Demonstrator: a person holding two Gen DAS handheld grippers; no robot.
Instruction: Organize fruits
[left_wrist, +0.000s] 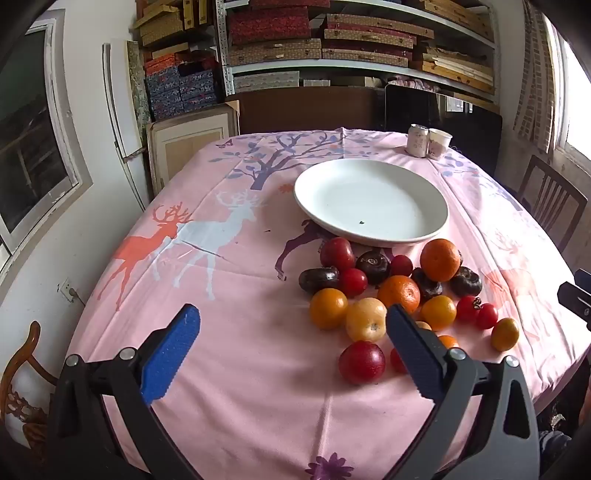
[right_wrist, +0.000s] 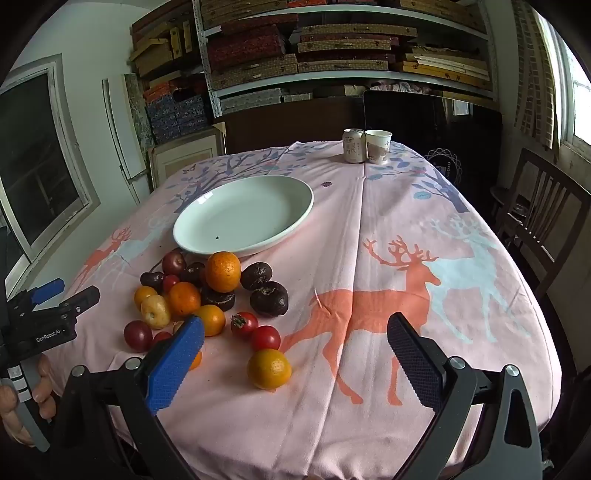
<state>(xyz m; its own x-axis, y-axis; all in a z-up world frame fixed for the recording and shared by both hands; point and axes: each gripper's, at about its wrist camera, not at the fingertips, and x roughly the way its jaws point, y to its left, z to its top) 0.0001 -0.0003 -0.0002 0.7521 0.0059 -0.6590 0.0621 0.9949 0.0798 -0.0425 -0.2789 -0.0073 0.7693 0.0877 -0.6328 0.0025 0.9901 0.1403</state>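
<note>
Fruit lies in a loose heap on the pink deer-print tablecloth (right_wrist: 369, 258), none of it sorted: two large oranges, the bigger (right_wrist: 223, 271) at the back just in front of the wide white ceramic plate (left_wrist: 371, 166), several smaller yellow-orange citrus, dark red plums, small red tomatoes (right_wrist: 244, 324) and a few dark purple-brown squat fruits (right_wrist: 269, 298). One small orange citrus (right_wrist: 269, 368) sits apart at the near edge of the heap, closest to the right gripper.

That plate holds nothing but a tiny dark speck, so by my reckoning the job has barely begun; every piece seems left to move, presumably onto the plate, though the task does not say so.

Both tools hang above the table with nothing between their blue-padded fingers. The left gripper (left_wrist: 293, 350) is spread wide, its right finger (left_wrist: 410, 350) hiding part of the heap's near fruits, a red plum (left_wrist: 362, 362) just inside it. The right gripper (right_wrist: 295, 363) is likewise spread, roughly framing the lone citrus.

Further back, a pale drinks can (right_wrist: 352, 145) and a paper cup (right_wrist: 377, 146) stand side by side at the far edge. Shelves of stacked boxes (right_wrist: 258, 44) fill the wall behind.
</note>
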